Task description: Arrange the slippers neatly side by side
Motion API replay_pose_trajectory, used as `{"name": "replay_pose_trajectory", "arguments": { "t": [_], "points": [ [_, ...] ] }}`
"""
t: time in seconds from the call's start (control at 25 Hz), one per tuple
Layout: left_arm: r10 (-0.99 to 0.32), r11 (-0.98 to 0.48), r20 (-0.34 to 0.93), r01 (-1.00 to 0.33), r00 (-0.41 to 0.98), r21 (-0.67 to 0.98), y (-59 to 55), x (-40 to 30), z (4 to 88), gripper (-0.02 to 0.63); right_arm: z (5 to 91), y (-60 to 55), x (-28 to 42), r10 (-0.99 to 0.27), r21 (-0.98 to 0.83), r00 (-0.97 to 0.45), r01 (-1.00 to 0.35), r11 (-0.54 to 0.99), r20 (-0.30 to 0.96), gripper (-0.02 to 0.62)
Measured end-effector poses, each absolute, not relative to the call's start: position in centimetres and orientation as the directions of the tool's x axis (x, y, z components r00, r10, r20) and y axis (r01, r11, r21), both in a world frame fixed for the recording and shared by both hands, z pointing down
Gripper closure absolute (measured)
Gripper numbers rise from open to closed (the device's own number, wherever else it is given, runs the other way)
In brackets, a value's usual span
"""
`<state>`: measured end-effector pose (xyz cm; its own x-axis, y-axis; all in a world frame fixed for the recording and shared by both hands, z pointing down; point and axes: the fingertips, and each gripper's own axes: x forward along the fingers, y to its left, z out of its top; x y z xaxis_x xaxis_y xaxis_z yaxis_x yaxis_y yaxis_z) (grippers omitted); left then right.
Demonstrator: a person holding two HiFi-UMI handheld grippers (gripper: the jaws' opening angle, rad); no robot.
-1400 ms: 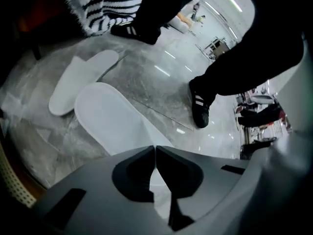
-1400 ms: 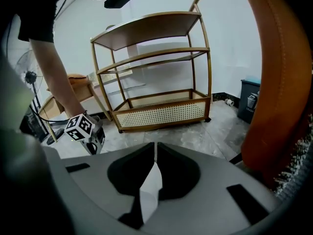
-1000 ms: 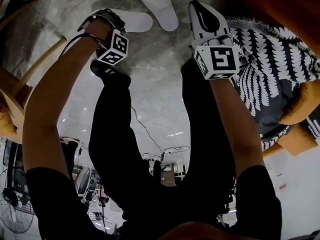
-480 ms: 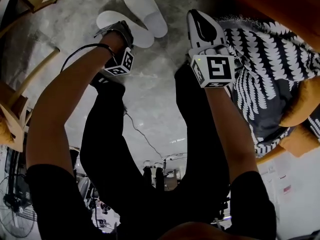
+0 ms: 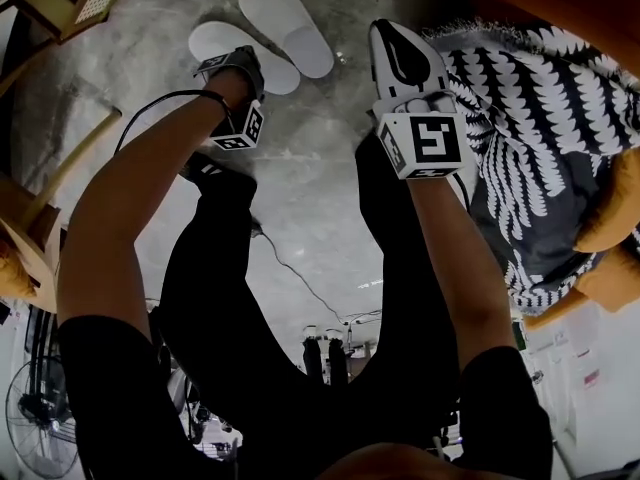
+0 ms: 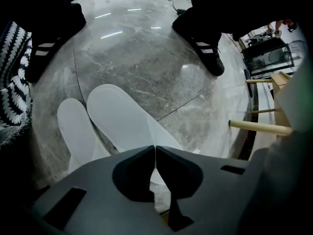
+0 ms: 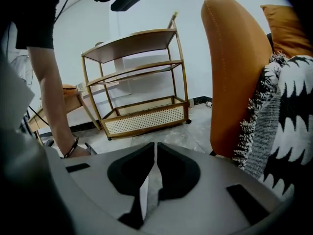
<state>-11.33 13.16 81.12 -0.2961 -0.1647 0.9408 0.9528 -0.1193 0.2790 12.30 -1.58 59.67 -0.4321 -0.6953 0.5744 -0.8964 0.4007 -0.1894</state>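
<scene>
Pinching the edge of one white slipper [image 6: 122, 116], left gripper [image 6: 155, 147] jaws clenched, second slipper [image 6: 73, 126] touching it at lower left, grey floor [image 6: 146, 58] beneath, right gripper [image 7: 155, 145] closed on nothing, rattan shelf [image 7: 142, 116] beyond, centre frame.

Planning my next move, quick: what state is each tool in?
Left tool: closed on a white slipper.
Right tool: closed, empty.
</scene>
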Motion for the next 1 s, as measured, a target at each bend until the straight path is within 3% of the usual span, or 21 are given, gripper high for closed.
{"name": "replay_pose_trajectory", "arguments": {
  "t": [0.64,0.92,1.0],
  "points": [
    [-0.212,-0.155,0.933,0.953,-0.291,0.262,11.0,-9.5,82.4,0.582,60.3,-1.9,14.1,-0.706,-0.191,-0.4,-0.914,0.359,0.585,0.552],
    [-0.151,-0.272,0.952,0.937,-0.265,0.218,11.8,-9.7,80.6,0.462,59.2,-1.8,13.8,-0.686,-0.179,-0.408,-0.907,0.382,0.602,0.552],
    [-0.13,-0.322,0.957,0.924,-0.259,0.207,12.5,-10.0,78.8,0.46,58.3,-1.6,13.5,-0.679,-0.178,-0.406,-0.907,0.382,0.612,0.552]
  ]
}}
